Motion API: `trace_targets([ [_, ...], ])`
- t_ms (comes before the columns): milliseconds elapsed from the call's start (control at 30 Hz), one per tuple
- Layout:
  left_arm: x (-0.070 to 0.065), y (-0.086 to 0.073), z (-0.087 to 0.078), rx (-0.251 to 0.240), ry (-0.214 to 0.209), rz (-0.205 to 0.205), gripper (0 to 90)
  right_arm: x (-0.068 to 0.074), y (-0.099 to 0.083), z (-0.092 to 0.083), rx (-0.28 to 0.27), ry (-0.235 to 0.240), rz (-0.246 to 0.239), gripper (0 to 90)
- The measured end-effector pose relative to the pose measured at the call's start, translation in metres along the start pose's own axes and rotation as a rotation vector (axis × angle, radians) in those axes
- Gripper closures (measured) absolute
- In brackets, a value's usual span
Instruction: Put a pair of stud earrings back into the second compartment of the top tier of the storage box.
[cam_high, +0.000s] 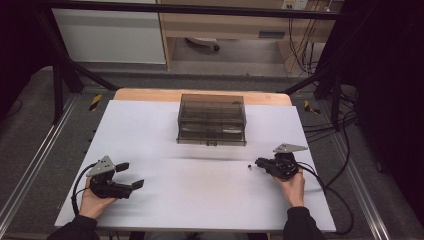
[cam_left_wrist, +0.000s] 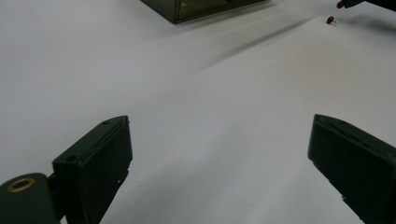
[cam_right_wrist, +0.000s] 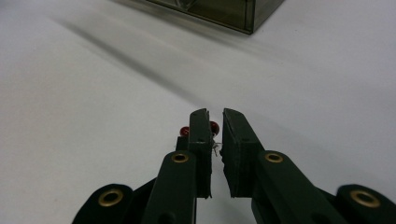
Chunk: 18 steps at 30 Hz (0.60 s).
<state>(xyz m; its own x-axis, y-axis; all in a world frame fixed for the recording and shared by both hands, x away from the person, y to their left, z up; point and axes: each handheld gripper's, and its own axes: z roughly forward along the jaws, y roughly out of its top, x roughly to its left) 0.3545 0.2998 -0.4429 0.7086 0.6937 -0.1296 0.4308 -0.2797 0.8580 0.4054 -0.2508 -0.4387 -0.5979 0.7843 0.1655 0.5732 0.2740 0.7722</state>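
Note:
My right gripper (cam_high: 258, 162) rests low over the white table at the right, jaws shut (cam_right_wrist: 215, 122). A tiny red bead-like part (cam_right_wrist: 215, 126) with thin wire leads sits pinched between its tips. A second small red part (cam_right_wrist: 184, 129) lies on the table just left of those tips (cam_high: 249, 166) (cam_left_wrist: 330, 19). At the front left, my left gripper (cam_high: 131, 175) is held just above the table, jaws wide open (cam_left_wrist: 219, 158) with nothing between them.
A smoky translucent drawer box (cam_high: 212, 120) stands at the back middle of the white table top (cam_high: 200, 200); its corner shows in the gripper views (cam_left_wrist: 196, 7) (cam_right_wrist: 224, 11). Cables trail from both grippers off the table's sides.

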Motion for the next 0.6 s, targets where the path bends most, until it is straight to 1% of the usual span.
trace_targets([
  [67, 0.000, 0.000, 0.000, 0.000, 0.000, 0.000, 6.0, 0.000, 0.001, -0.003, -0.002, 0.001, 0.004, 82.5],
  [100, 0.000, 0.000, 0.000, 0.000, 0.000, 0.000, 6.0, 0.001, 0.002, -0.004, -0.002, -0.005, -0.009, 82.5],
  [133, 0.000, 0.000, 0.000, 0.002, 0.001, 0.000, 6.0, 0.003, 0.003, -0.005, 0.001, -0.008, -0.011, 82.5],
  [167, 0.000, 0.000, 0.000, 0.002, 0.001, 0.000, 6.0, 0.005, 0.004, -0.005, -0.001, -0.001, -0.008, 82.5],
  [200, 0.000, 0.000, 0.000, 0.002, 0.001, -0.001, 6.0, 0.006, 0.006, -0.006, -0.002, -0.001, -0.020, 82.6],
  [233, 0.000, 0.000, 0.000, 0.002, 0.001, -0.001, 6.0, 0.008, 0.007, -0.007, -0.002, 0.004, -0.019, 82.6],
  [300, 0.000, 0.000, 0.000, 0.003, 0.001, -0.001, 5.9, 0.011, 0.010, -0.008, -0.007, -0.001, -0.034, 82.6],
  [333, 0.000, 0.000, 0.000, 0.004, 0.001, -0.001, 6.0, 0.013, 0.011, -0.010, -0.005, 0.001, -0.027, 82.6],
  [367, 0.000, 0.000, 0.000, 0.004, 0.001, -0.001, 6.0, 0.014, 0.013, -0.012, -0.010, 0.005, -0.035, 82.6],
  [400, 0.000, 0.000, 0.000, 0.004, 0.001, -0.001, 5.9, 0.016, 0.014, -0.014, -0.011, 0.008, -0.024, 82.6],
  [500, 0.000, 0.000, 0.000, 0.003, 0.001, -0.001, 6.0, 0.018, 0.016, -0.016, -0.016, 0.018, -0.025, 82.6],
  [533, 0.000, 0.000, 0.000, 0.002, 0.002, -0.001, 6.0, 0.021, 0.018, -0.018, -0.018, 0.023, -0.034, 82.6],
  [600, 0.000, 0.000, 0.000, 0.002, 0.002, -0.002, 6.0, 0.024, 0.019, -0.020, -0.015, 0.029, -0.034, 82.6],
])
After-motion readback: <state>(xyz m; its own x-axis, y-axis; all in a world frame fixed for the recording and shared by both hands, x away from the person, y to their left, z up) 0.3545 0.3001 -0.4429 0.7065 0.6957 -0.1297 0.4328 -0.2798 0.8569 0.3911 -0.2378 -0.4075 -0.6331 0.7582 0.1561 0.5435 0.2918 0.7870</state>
